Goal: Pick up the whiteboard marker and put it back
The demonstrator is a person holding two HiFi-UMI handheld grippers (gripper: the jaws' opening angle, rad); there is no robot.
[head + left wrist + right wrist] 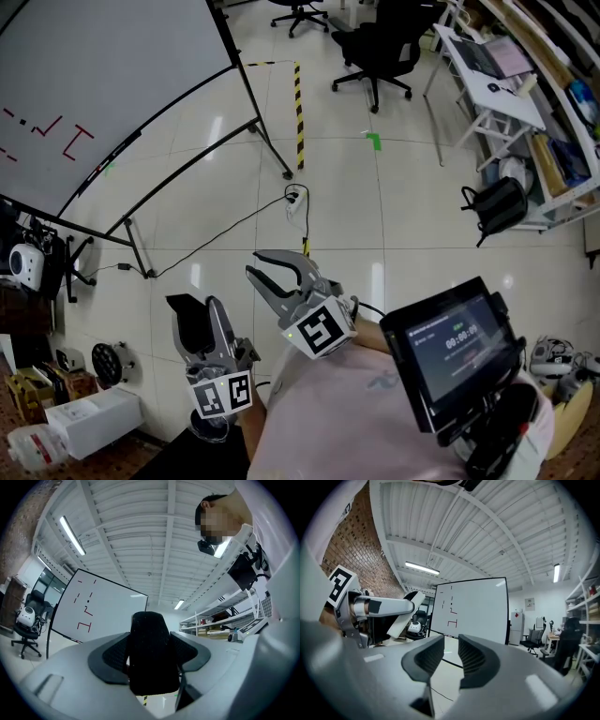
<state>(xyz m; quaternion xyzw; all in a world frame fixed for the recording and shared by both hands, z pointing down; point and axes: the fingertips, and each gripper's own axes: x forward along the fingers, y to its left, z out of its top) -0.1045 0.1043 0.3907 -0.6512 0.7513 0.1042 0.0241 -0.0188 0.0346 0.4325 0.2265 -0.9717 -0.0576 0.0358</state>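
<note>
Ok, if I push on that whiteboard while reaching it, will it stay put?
Probably not firmly. The whiteboard is a large panel on a thin black stand, so it may wobble or tip back. Its foot rests on glossy floor tiles, so it could slide. Press lightly.

Left tool point(197, 307) clamped on black block point(151, 653), right tool point(268, 268) jaws apart, both angled upward.
</note>
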